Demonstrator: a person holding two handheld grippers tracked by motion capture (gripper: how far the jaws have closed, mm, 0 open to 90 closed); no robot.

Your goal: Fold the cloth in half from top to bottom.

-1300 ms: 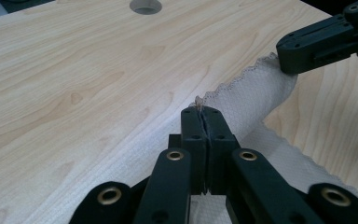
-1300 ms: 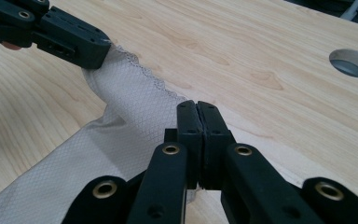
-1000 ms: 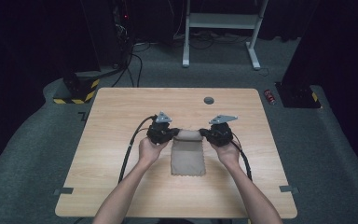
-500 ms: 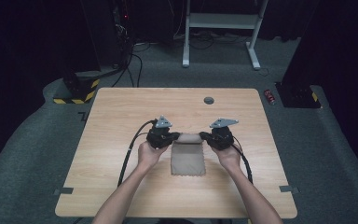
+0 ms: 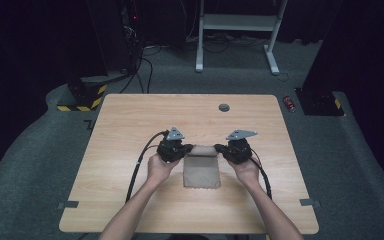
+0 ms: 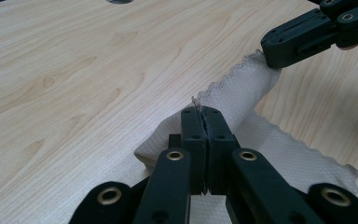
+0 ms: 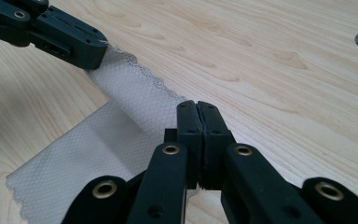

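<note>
A beige mesh cloth [image 5: 201, 172] with a scalloped edge lies on the wooden table [image 5: 130, 125], between the two hands. Its far edge is lifted off the table into a soft roll. My left gripper [image 5: 189, 150] is shut on the far left corner of the cloth, and my right gripper [image 5: 219, 149] is shut on the far right corner. In the left gripper view the closed jaws [image 6: 204, 112] pinch the cloth [image 6: 242, 93], with the right gripper [image 6: 272, 56] clamped on its other end. The right gripper view has its jaws [image 7: 197, 105] closed on the cloth [image 7: 121, 126], and the left gripper [image 7: 95, 56] beyond.
A round cable hole [image 5: 224, 107] sits near the table's far edge. On the floor are a red can [image 5: 290, 103] at the right, a yellow-and-black striped base [image 5: 82, 102] at the left and a white frame [image 5: 235, 30] behind. Cables trail from both grippers across the table.
</note>
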